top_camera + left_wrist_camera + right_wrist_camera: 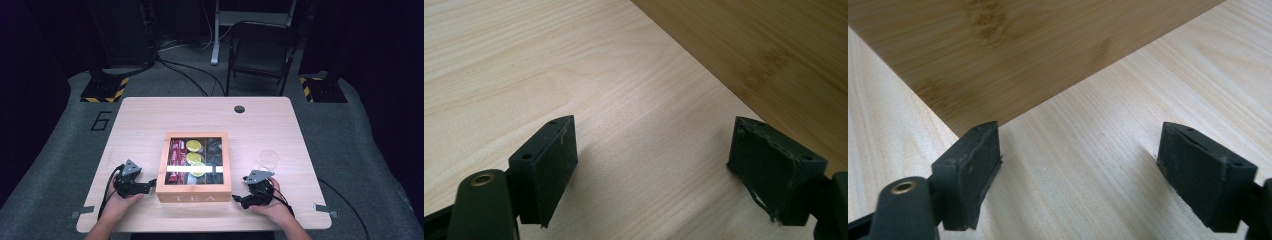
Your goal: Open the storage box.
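We see a wooden tea box (194, 192) w/ a clear lid at the table's (150, 115) front centre, red and yellow packets inside. Left gripper (150, 186) rests just left of the box, jaws wide apart, holding nothing. Right gripper (240, 199) sits just right of it, also spread and empty. A clear disc (269, 159) lies nearby

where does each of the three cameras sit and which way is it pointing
High view: above the person's side, looking forward and down on the table, tea box, left gripper, right gripper and both hands.
Left gripper view: rides the left gripper, low over the table, jaws apart, box wall at upper right.
Right gripper view: likewise on the right gripper, box wall ahead.
Both gripper views share the box's wooden side.
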Demonstrator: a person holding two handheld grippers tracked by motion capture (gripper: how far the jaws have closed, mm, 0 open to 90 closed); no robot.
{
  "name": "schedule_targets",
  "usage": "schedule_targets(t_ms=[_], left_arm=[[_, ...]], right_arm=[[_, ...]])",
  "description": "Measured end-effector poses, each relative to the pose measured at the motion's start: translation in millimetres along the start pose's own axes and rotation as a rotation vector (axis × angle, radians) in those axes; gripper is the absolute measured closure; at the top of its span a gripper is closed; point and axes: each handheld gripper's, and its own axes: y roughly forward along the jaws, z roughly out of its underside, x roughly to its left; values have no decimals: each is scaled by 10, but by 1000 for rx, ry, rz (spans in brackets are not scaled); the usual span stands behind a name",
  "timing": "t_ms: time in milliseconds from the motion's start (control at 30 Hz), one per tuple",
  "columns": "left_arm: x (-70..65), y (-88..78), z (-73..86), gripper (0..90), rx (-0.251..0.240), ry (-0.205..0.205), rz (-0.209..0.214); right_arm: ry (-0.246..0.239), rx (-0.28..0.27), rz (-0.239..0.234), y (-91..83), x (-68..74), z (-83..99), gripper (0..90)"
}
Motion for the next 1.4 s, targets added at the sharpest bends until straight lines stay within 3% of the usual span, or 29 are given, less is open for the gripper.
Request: schedule_targets(t_ms=[833,900,933,1000,1033,1300,1333,1400], left_arm=[[-6,-3,3,192,0,-7,1],[-12,0,3,194,-6,-5,-6],[-13,-13,-3,198,9,-6,5],[-15,-14,-5,202,6,-12,8],[-12,-18,-12,208,11,-18,10],[33,-54,-66,292,51,-59,32],[25,-44,-65,294,39,-72,27],[26,-53,-77,307,56,-62,30]], right_arm=[[-7,12,-6,-5,3,3,153],[5,8,-5,-19,17,12,187],[-11,10,-18,-59,15,12,320],[-15,12,-18,-69,10,11,346],[9,17,-15,-84,12,10,360],[-19,55,12,-136,49,-15,461],[-15,60,15,-147,60,-22,467],[-8,54,20,-174,83,-37,483]])
